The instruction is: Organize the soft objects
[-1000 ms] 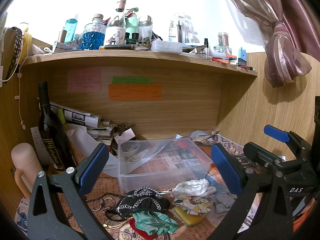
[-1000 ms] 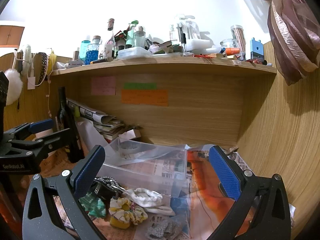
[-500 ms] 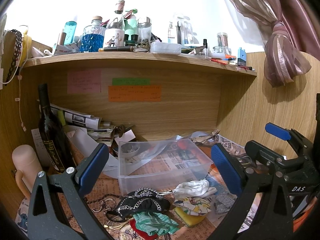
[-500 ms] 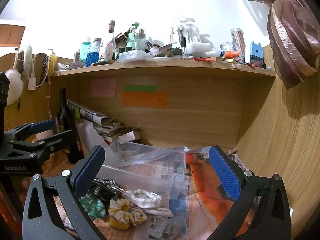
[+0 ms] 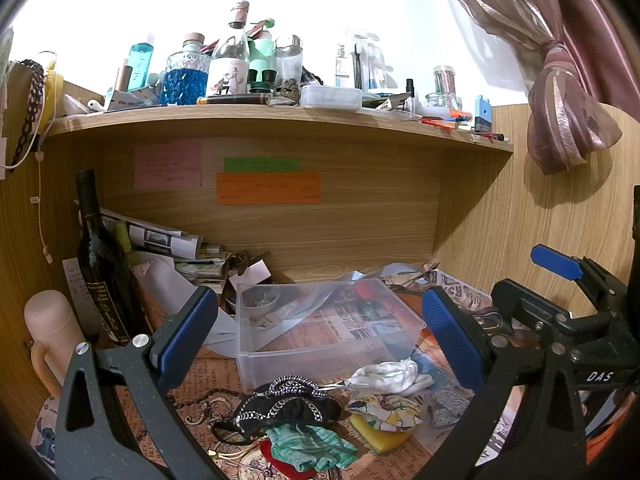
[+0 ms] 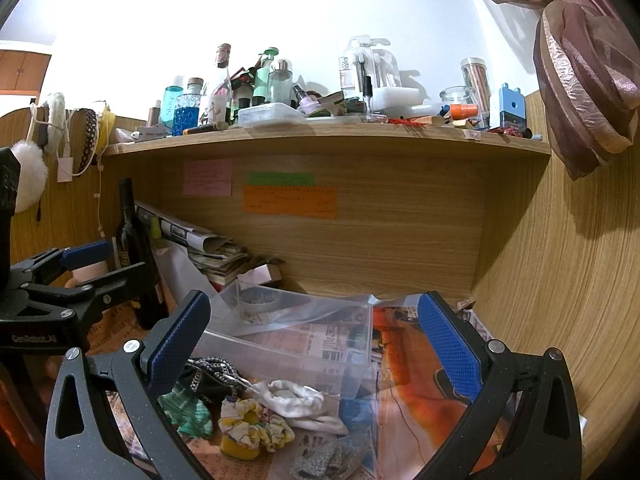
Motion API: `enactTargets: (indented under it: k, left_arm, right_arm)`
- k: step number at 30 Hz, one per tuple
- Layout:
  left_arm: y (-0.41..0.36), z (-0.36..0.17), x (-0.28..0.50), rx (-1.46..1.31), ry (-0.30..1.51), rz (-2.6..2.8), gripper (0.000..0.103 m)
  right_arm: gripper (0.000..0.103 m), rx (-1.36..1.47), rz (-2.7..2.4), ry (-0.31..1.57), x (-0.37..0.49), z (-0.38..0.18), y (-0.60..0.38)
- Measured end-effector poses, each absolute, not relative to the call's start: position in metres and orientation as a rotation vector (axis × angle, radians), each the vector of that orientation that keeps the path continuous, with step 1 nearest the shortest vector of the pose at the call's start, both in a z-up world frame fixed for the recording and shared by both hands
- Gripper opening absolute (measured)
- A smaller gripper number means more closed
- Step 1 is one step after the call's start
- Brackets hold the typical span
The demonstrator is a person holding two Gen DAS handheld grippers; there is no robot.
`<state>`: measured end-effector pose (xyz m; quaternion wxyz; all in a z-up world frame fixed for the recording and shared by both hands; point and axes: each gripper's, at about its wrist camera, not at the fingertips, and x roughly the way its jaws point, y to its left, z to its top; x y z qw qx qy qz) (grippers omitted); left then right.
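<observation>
A clear plastic box point(image 5: 320, 334) stands on the newspaper-covered desk; it also shows in the right wrist view point(image 6: 296, 340). In front of it lie soft things: a black chained cloth point(image 5: 286, 402), a green striped cloth point(image 5: 308, 446), a white cloth point(image 5: 390, 374), a floral scrunchie point(image 5: 386, 408) on a yellow sponge point(image 5: 380, 436), and a grey scrubber point(image 5: 448, 404). My left gripper point(image 5: 320, 336) is open and empty above the pile. My right gripper point(image 6: 314, 338) is open and empty, to the right of the left one.
A dark wine bottle point(image 5: 100, 264) and a pink flask point(image 5: 50, 336) stand at the left. Rolled papers and books point(image 5: 172, 248) lie behind the box. A cluttered shelf point(image 5: 260, 116) overhangs the desk. A wooden wall point(image 6: 560, 280) closes the right side.
Both grippers have drifted very slightly; the view has barely shifted. Nothing on the desk has moved.
</observation>
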<state>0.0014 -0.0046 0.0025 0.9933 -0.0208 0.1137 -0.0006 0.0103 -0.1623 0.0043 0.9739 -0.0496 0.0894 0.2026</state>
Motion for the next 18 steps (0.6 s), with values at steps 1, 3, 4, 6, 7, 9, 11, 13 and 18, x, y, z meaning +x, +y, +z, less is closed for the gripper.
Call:
enactTargets:
  k: [1, 3, 4, 6, 7, 9, 11, 13, 18]
  left_arm:
    - [-0.0052, 0.0029, 0.0018, -0.042, 0.228, -0.002, 0.103]
    - [-0.0046, 0.0023, 0.0012, -0.041, 0.226, 0.000, 0.103]
    - [-0.0052, 0.0028, 0.0012, -0.040, 0.224, 0.000, 0.103]
    - [-0.0055, 0.0031, 0.0012, -0.040, 0.223, -0.003, 0.103]
    - [-0.0054, 0.0032, 0.0013, -0.043, 0.224, -0.006, 0.103]
    - [-0.0055, 0.0035, 0.0011, -0.044, 0.223, -0.008, 0.103]
    - [-0.0055, 0.0039, 0.0008, -0.042, 0.220, -0.008, 0.103]
    - [-0.0050, 0.0035, 0.0002, -0.043, 0.219, -0.011, 0.103]
    - [-0.0045, 0.0033, 0.0003, -0.043, 0.219, -0.012, 0.103]
  right_arm:
    - [0.103, -0.100, 0.409, 0.180, 0.0102, 0.0046, -0.1624]
    - [0.103, -0.100, 0.410, 0.179, 0.0103, 0.0054, -0.1623]
    - [0.103, -0.100, 0.409, 0.180, 0.0103, 0.0052, -0.1623]
    - [0.103, -0.100, 0.410, 0.179, 0.0102, 0.0054, -0.1625]
    - [0.103, -0.101, 0.409, 0.179, 0.0103, 0.0054, -0.1624]
    - [0.103, -0.102, 0.409, 0.177, 0.0099, 0.0061, -0.1619]
    - [0.103, -0.104, 0.409, 0.176, 0.0097, 0.0061, -0.1617]
    - [0.103, -0.103, 0.410, 0.177, 0.0099, 0.0057, -0.1620]
    - [0.103, -0.106, 0.410, 0.177, 0.0100, 0.0061, -0.1612]
